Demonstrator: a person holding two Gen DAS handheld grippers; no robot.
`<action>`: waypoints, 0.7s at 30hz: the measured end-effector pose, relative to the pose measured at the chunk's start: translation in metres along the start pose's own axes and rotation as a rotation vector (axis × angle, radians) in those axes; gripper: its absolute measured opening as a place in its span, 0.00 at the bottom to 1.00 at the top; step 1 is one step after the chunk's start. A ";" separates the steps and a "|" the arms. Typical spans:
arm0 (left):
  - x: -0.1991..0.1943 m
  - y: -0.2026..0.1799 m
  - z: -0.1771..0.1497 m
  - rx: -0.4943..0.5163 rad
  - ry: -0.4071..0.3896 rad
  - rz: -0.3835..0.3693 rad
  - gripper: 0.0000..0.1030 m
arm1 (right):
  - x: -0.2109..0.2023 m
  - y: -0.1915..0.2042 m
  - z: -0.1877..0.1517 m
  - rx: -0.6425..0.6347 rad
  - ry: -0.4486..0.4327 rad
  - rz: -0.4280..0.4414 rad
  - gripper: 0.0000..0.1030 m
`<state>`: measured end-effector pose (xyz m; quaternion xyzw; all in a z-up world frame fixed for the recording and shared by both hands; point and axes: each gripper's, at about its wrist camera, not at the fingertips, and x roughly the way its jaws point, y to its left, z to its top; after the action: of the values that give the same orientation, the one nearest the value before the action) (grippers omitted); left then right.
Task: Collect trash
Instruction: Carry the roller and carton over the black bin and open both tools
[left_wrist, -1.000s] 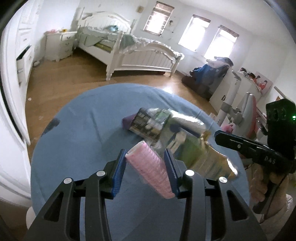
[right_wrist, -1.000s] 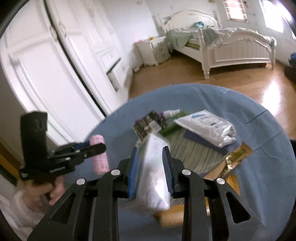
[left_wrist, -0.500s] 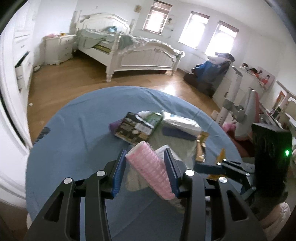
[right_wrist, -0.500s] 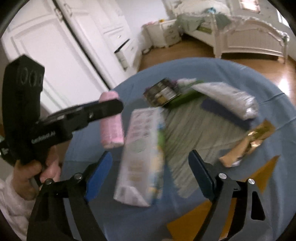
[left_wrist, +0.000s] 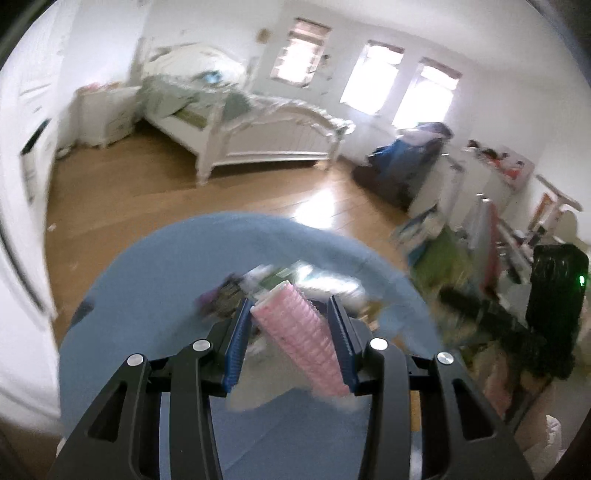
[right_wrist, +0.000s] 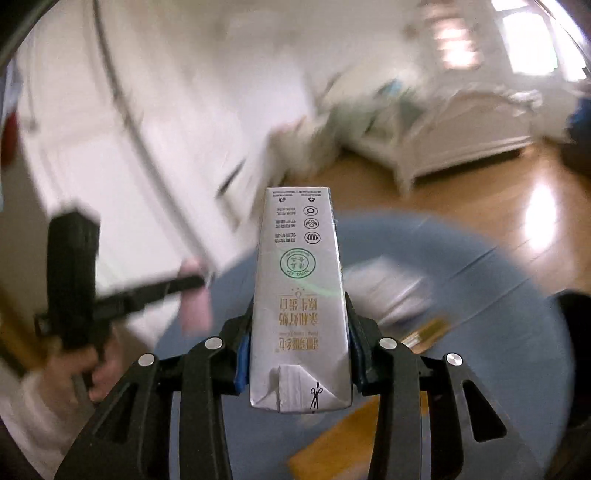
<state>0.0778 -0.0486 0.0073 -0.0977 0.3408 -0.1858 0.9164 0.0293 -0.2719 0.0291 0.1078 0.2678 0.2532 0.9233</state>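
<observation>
Carton (right_wrist: 300, 295) lengthwise in right gripper (right_wrist: 297, 347) — folded base toward camera.

the pink ribbed roller (left_wrist: 301, 339) sits between the left gripper (left_wrist: 291, 343) fingers, above the round blue-clothed surface (left_wrist: 147, 295). the silver printed carton (right_wrist: 299, 295) stands between the right gripper (right_wrist: 299, 354) fingers. blurred wrappers (left_wrist: 258, 288), probably packets, lie on the surface behind the roller.

Home bedroom: white-framed bed (left_wrist: 258, 136) with rumpled bedding, white nightstand (left_wrist: 105, 114), wood floor (left_wrist: 147, 195), bright windows (left_wrist: 369, 88), white wardrobe doors (right_wrist: 92, 129), round blue-covered table (left_wrist: 147, 295)
</observation>
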 end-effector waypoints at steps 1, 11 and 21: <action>0.003 -0.014 0.008 0.018 -0.010 -0.028 0.40 | -0.015 -0.009 0.006 0.003 -0.047 -0.039 0.39; 0.080 -0.167 0.058 0.168 -0.005 -0.335 0.40 | -0.100 -0.128 0.022 0.128 -0.252 -0.327 0.39; 0.187 -0.272 0.044 0.264 0.134 -0.474 0.40 | -0.115 -0.229 -0.017 0.254 -0.215 -0.448 0.39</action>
<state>0.1635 -0.3702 0.0132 -0.0418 0.3413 -0.4438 0.8275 0.0304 -0.5253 -0.0111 0.1872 0.2150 -0.0057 0.9585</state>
